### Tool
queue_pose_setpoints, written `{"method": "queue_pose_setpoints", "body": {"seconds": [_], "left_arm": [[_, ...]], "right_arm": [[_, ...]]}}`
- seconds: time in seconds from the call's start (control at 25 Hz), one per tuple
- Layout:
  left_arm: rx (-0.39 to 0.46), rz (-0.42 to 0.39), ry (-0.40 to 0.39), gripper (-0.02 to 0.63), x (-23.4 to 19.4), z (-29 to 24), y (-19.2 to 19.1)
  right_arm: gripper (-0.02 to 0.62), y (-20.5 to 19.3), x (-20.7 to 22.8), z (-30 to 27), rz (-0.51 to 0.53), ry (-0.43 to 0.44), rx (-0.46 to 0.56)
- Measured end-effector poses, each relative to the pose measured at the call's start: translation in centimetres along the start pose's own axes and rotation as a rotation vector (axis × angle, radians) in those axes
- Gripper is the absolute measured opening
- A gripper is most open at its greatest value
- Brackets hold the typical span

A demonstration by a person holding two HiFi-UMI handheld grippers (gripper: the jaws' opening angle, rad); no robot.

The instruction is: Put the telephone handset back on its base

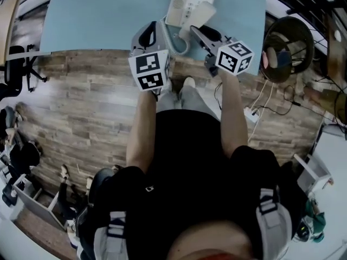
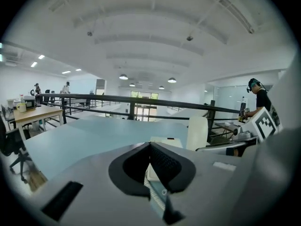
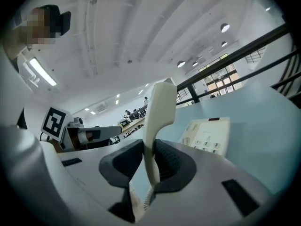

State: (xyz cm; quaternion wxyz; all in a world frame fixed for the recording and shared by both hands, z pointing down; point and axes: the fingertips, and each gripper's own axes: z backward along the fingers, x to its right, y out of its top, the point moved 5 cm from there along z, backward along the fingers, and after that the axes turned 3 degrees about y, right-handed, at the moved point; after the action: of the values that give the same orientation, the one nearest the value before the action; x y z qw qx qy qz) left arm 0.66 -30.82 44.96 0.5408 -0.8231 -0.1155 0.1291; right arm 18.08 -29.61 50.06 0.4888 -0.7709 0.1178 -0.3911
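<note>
A cream telephone base with a keypad sits at the far side of the light blue table. My right gripper is shut on the cream handset and holds it just right of the base, above the table. In the right gripper view the handset stands upright, clamped between the dark pads, with the base beyond it to the right. A coiled cord hangs down from the handset. My left gripper hovers left of the base, shut on nothing; its pads meet at the tip.
The table's near edge borders a wooden floor. A black office chair stands at the left. At the right are a round dark basket and a power strip with cables. A black railing runs beyond the table.
</note>
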Motion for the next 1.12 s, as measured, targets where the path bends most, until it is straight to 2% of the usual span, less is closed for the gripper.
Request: {"method": "queue_pose_setpoints", "body": {"seconds": [0.16, 0.24, 0.52, 0.6, 0.68, 0.88, 1.12], "left_arm": [[-0.002, 0.021, 0.042, -0.002, -0.6, -0.3, -0.3], [-0.006, 0.026, 0.057, -0.002, -1.0, -0.5, -0.5], [-0.007, 0.05, 0.096, -0.002, -2.4, -1.1, -0.4], [-0.01, 0.051, 0.1, -0.002, -2.7, -1.2, -0.3], [-0.016, 0.053, 0.104, -0.002, -3.3, -1.5, -0.3], [-0.02, 0.052, 0.1, -0.002, -3.8, -1.7, -0.4], [-0.023, 0.047, 0.101, -0.002, -3.6, -2.0, -0.4]], "right_arm": [[0.072, -0.4, 1.6, -3.2, -0.076, 0.09, -0.038], [0.072, -0.4, 3.0, -4.9, -0.117, 0.101, -0.049], [0.071, 1.5, 5.7, -9.4, -0.363, 0.15, 0.033], [0.069, 1.2, 6.8, -9.8, -0.478, 0.078, 0.049], [0.069, 1.2, 8.1, -10.2, -0.509, -0.002, 0.061], [0.069, 1.2, 9.0, -11.6, -0.518, -0.043, 0.078], [0.067, 0.3, 10.1, -11.7, -0.629, -0.127, 0.127]]}}
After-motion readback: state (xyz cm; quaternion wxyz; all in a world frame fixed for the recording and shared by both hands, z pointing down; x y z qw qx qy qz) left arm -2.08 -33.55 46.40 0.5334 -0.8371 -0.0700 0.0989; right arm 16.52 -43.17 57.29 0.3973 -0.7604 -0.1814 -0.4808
